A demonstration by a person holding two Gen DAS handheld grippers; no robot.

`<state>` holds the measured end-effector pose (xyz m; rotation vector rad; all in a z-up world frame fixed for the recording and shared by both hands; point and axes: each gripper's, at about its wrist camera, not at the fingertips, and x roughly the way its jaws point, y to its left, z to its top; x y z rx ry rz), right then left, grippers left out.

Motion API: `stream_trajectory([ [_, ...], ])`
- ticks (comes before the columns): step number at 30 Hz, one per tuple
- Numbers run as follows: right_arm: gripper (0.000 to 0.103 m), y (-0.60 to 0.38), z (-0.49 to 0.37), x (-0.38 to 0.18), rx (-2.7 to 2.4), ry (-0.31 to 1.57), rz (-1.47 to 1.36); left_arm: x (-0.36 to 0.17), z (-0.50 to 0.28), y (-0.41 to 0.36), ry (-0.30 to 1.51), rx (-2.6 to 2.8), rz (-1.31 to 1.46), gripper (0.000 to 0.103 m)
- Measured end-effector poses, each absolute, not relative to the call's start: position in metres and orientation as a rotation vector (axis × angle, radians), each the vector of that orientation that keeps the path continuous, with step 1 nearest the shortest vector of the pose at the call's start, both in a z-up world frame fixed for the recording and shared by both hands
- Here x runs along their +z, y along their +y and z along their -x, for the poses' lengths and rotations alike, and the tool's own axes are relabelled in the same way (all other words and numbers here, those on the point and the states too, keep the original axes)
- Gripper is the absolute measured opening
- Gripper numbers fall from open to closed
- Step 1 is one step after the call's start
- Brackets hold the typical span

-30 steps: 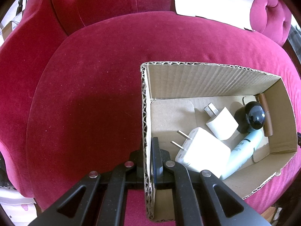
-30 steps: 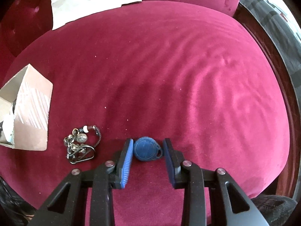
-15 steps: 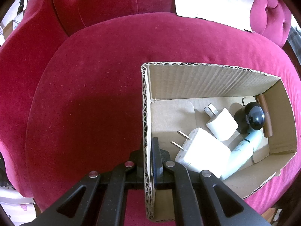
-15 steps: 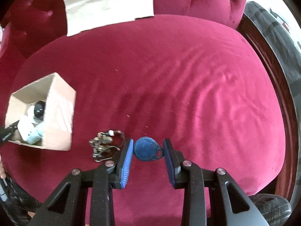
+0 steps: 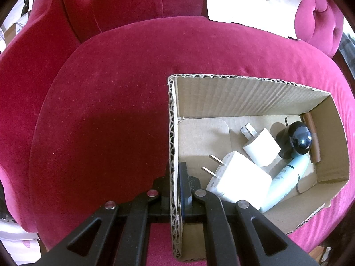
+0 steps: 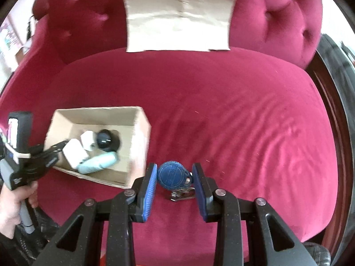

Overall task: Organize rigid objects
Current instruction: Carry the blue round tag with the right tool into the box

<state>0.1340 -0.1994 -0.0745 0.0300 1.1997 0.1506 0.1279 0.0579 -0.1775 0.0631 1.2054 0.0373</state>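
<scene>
We look down on a crimson velvet armchair seat [image 6: 233, 110], its tufted back carrying a flat sheet of cardboard [image 6: 179, 17]. On the seat's left side sits an open cardboard box [image 5: 248, 93]. Inside it lie a large white charger [image 5: 239, 177], a smaller white plug [image 5: 261, 147], a black round-headed device [image 5: 295, 139], a pale blue tube [image 5: 288, 177] and a brown stick [image 5: 312, 139] along the far wall.

Our left claw [image 5: 177, 181] is pressed together on the box's near left wall, one finger inside and one outside. In the right wrist view a hand [image 6: 13, 204] holds that tool's grip.

Our right claw [image 6: 174, 177] pinches a round blue key fob [image 6: 172, 174] between its blue pads [image 6: 149, 184], above the seat and just right of the box. Metal keys [image 6: 180, 194] hang beneath the fob.
</scene>
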Motion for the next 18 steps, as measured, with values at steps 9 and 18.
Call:
stream_trajectory([
  [9,0.034,-0.145,-0.144,-0.072,0.267,1.183,0.021,-0.178,-0.125,0.059,1.193,0.034,-0.061,0.004],
  [18,0.034,-0.100,-0.154,-0.083,0.325,1.188,0.076,-0.178,-0.123,0.062,1.186,0.032,-0.052,0.004],
])
